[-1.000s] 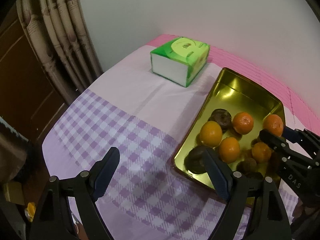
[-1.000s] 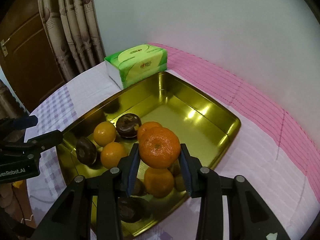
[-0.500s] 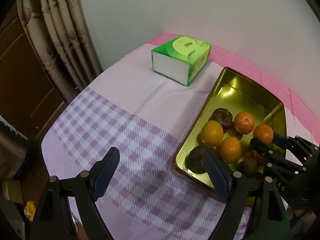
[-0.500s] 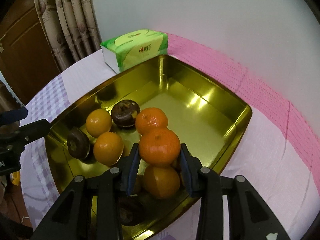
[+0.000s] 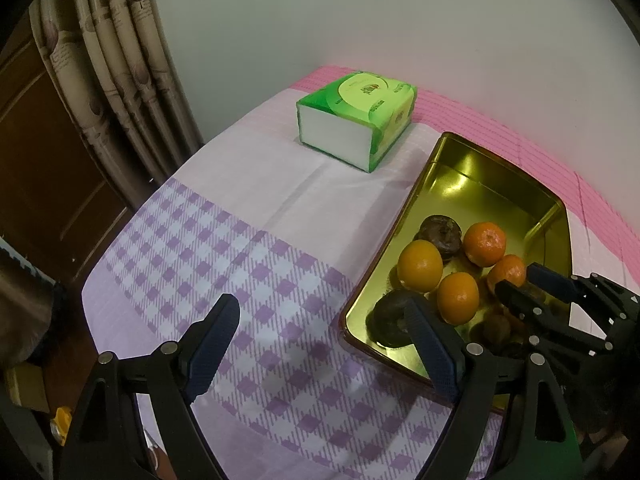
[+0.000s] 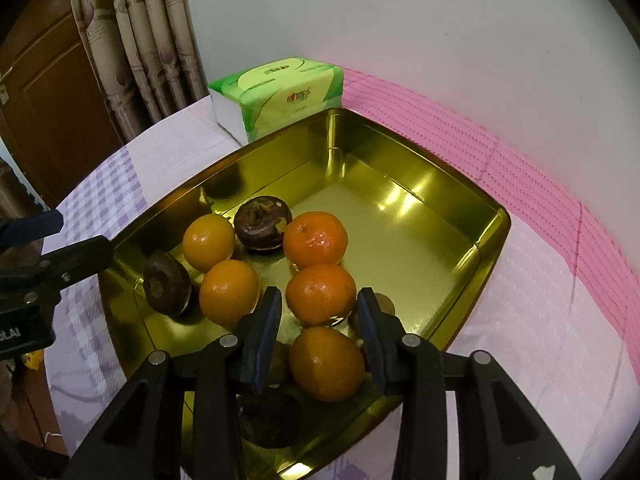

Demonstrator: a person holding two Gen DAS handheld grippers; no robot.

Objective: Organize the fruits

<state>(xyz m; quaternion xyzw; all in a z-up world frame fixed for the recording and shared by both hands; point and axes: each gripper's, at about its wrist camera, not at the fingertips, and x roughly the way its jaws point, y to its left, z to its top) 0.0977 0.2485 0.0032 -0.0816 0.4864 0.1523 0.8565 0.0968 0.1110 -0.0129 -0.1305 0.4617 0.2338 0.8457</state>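
A gold metal tray (image 6: 496, 220) on the checked cloth holds several oranges and dark brown mangosteens (image 6: 262, 226). My right gripper (image 6: 319, 298) hangs low over the tray's near end. Its jaws are opening, and an orange (image 6: 320, 294) sits between them on the other fruit, with a thin gap at each pad. Another orange (image 6: 326, 362) lies just below it. From the left wrist view, the same tray (image 5: 480, 176) lies at the right, and the right gripper (image 5: 518, 278) straddles that orange (image 5: 508, 270). My left gripper (image 5: 320, 308) stands open and empty over the purple checks, left of the tray.
A green tissue pack (image 5: 360, 120) lies behind the tray's far left corner, near the white wall. Curtains (image 5: 120, 80) and a brown door hang beyond the table's left edge. A pink band of cloth (image 6: 520, 168) runs along the wall side.
The right gripper came down into the tray with the orange and its pads have parted from it. The left gripper has not moved.
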